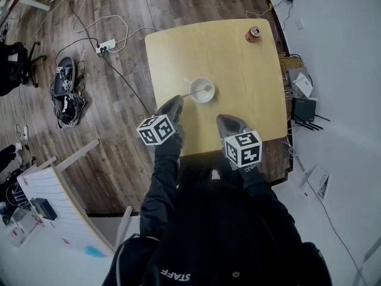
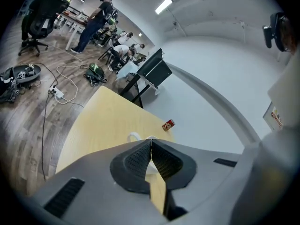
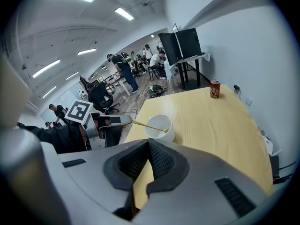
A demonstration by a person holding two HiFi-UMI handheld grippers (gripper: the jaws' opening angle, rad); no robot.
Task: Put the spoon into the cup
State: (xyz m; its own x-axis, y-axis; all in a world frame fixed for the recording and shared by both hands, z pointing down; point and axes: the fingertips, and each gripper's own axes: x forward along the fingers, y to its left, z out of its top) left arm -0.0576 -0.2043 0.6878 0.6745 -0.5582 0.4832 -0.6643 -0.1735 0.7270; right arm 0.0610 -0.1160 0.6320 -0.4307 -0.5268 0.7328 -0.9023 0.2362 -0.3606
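A white cup (image 1: 202, 90) stands near the middle of the yellow table (image 1: 238, 58). A slim spoon (image 1: 195, 92) rests in the cup, its handle leaning out over the rim toward the left. My left gripper (image 1: 176, 102) is shut just beyond the handle's end, and its own view shows nothing between the pads (image 2: 140, 158); the cup's handle (image 2: 133, 136) peeks out behind them. My right gripper (image 1: 220, 118) hovers near the table's front edge, shut and empty. Its view looks over the cup (image 3: 159, 125), the spoon (image 3: 146, 124) and the left gripper (image 3: 110, 122).
A red can (image 1: 253, 34) stands at the table's far right corner. Cables and a power strip (image 1: 106, 45) lie on the wooden floor to the left, beside a dark bundle (image 1: 64, 88). A black box (image 1: 304, 108) sits off the table's right edge. People and office chairs are far behind.
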